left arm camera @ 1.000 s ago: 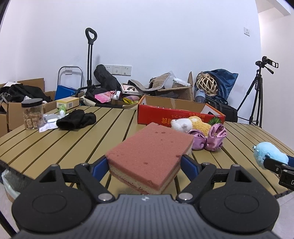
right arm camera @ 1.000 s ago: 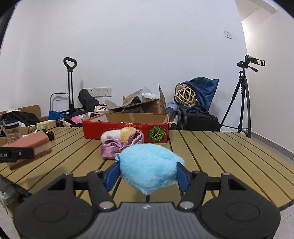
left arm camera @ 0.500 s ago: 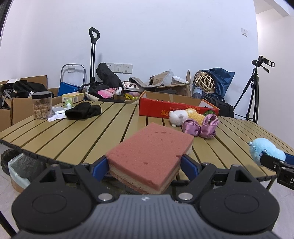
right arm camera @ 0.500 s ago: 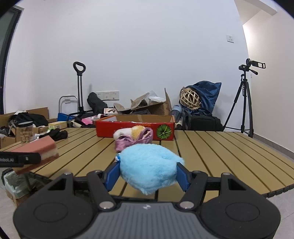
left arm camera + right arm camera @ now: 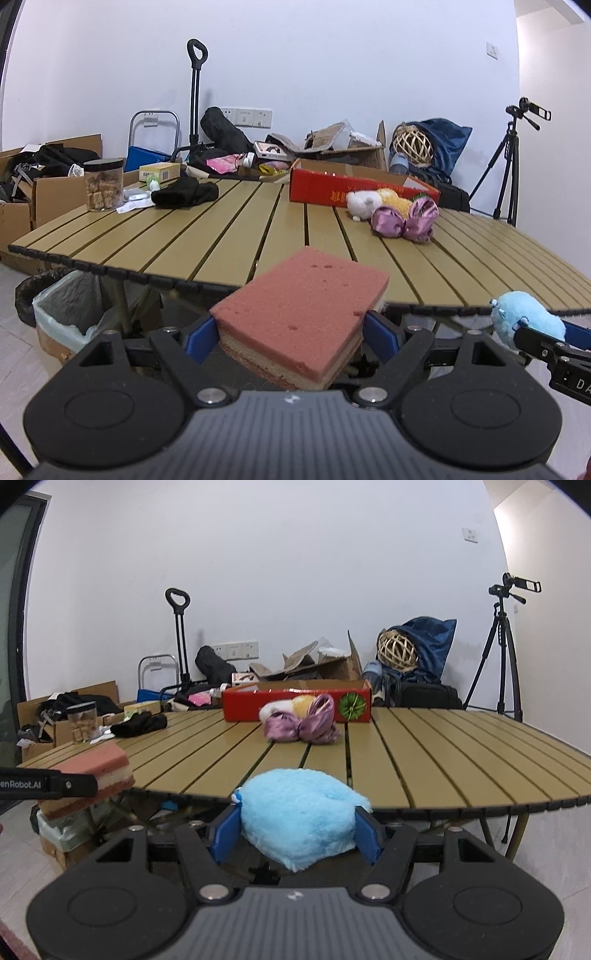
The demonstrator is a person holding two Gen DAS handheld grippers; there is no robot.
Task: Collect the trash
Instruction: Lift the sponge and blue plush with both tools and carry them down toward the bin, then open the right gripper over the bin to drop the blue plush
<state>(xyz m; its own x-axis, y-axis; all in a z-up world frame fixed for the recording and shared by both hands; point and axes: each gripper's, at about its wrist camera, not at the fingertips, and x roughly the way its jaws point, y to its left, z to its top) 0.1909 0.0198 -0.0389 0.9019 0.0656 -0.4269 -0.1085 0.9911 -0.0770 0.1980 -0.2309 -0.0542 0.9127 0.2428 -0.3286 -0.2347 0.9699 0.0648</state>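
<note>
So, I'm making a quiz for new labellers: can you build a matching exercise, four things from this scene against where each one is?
Things:
1. pink sponge
2. blue plush
3. purple bow
4. snack jar

Places:
A. table's left end
B. held in right gripper
C. beside the red box
D. held in left gripper

Pairs: 1-D, 2-B, 3-C, 4-A

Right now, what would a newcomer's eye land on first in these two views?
The pink layered sponge clamped in the left gripper, held off the near edge of the slatted table. Next, the fluffy light-blue plush gripped by the right gripper. Then the lined trash bin on the floor at lower left, under the table's corner.
</note>
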